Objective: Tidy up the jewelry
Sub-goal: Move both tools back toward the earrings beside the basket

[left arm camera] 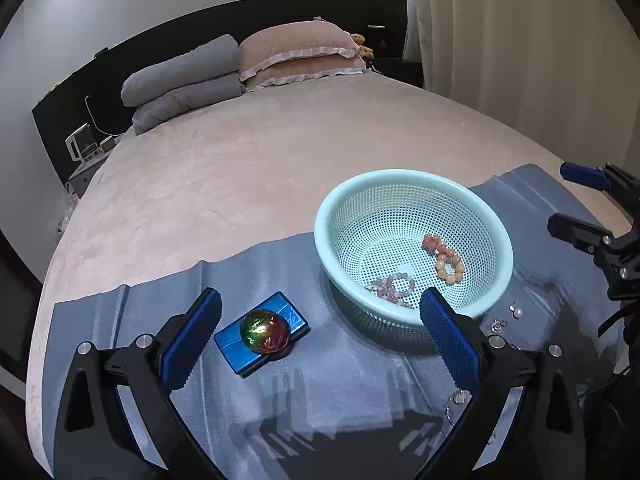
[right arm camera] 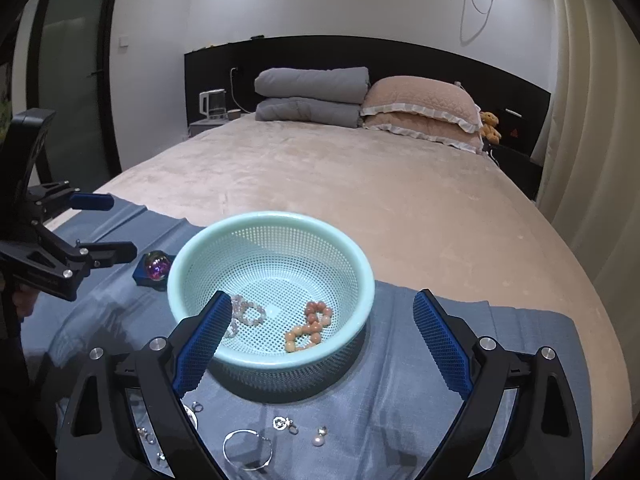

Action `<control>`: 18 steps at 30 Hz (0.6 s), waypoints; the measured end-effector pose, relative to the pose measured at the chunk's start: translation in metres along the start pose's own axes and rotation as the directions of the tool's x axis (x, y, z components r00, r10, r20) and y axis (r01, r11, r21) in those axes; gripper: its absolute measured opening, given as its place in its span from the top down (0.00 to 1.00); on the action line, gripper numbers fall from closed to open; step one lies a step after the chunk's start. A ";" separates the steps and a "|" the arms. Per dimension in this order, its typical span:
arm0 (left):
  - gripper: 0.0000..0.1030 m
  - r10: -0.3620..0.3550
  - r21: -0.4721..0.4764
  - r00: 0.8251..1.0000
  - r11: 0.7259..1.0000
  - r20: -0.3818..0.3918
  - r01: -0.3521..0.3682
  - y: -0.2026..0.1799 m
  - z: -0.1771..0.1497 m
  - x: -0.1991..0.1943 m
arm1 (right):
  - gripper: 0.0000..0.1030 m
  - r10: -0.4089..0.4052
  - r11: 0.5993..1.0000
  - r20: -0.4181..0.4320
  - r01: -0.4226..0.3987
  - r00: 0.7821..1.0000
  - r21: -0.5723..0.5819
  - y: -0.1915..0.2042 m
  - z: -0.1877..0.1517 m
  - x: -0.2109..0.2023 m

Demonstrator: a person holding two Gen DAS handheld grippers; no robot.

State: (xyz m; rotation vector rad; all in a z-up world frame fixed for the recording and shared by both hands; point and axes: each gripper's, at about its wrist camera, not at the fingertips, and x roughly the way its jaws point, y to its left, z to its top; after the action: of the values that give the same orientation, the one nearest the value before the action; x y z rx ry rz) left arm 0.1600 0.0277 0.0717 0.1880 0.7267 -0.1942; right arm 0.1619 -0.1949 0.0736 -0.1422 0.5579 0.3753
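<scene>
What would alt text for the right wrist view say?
A mint basket on a blue cloth on a bed holds two bead bracelets, framed by the right gripper, its fingers open and empty. Silver pieces lie on the cloth nearer the camera.

Left claw (left arm camera: pixel 320 332) and right claw (right arm camera: pixel 320 344) — both spread wide, empty, angled downward.

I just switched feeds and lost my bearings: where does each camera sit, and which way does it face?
Left wrist: rides the left gripper, looking down at the blue box; the right gripper shows at the right edge.
Right wrist: rides the right gripper, open over the basket; the left gripper shows at the left edge.
Shared: basket, orange bracelet, grey cloth, bed.
</scene>
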 end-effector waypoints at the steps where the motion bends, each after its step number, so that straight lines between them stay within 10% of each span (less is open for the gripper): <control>1: 0.06 0.000 0.006 1.000 1.000 0.001 0.000 -0.002 -0.002 -0.004 | 0.15 -0.001 1.000 0.007 0.001 1.000 -0.001 0.001 0.001 -0.006; 18: 0.06 -0.048 0.116 0.998 0.992 -0.041 0.052 -0.049 -0.045 -0.025 | 0.14 0.034 0.998 -0.020 -0.035 0.999 -0.050 0.037 -0.041 -0.056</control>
State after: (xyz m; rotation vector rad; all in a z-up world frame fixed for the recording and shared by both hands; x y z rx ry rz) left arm 0.1013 -0.0067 0.0500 0.2857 0.7594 -0.2819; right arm 0.0843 -0.1876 0.0682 -0.1847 0.5709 0.4225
